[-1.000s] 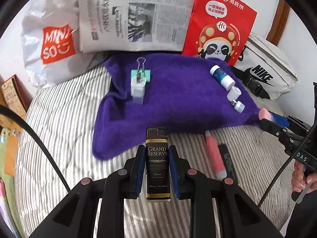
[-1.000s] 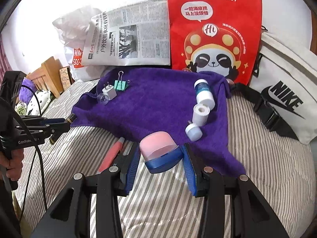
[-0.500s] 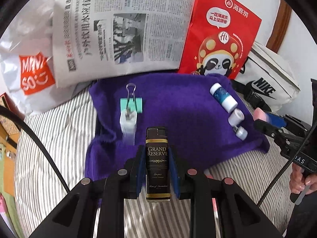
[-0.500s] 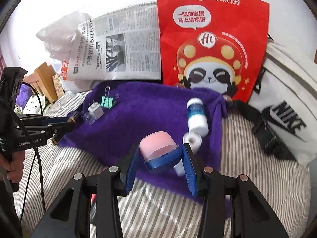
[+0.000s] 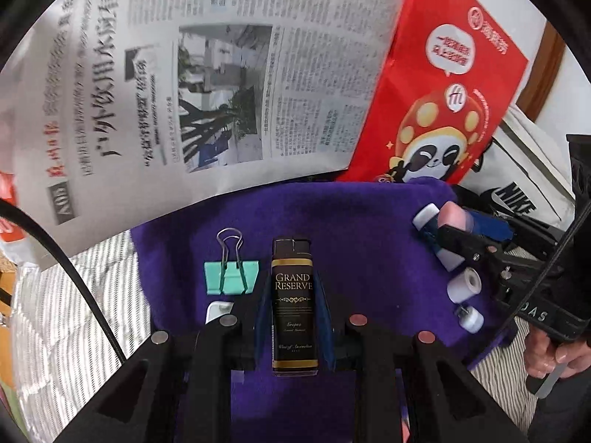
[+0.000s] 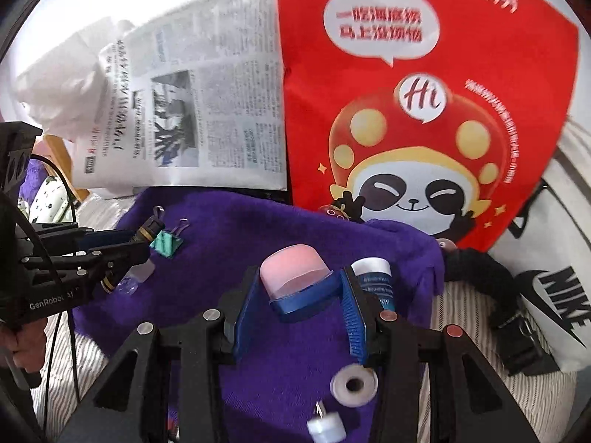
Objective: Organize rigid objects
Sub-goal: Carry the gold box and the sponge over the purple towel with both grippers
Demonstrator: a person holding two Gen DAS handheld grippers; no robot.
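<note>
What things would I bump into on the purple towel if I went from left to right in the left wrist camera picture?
Mint green binder clip → black Grand Reserve lighter held in the left hand-held gripper → small white roll → right hand-held gripper with the pink-and-blue container.

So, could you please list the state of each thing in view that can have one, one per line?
Left gripper: shut on the black lighter, held over the purple towel.
Right gripper: shut on the pink and blue case, tilted.
Green binder clip: lying flat, handles folded out.
Blue-labelled bottle: capped, lying down.
White tape roll: resting on the towel.
Red paper bag: upright.
</note>
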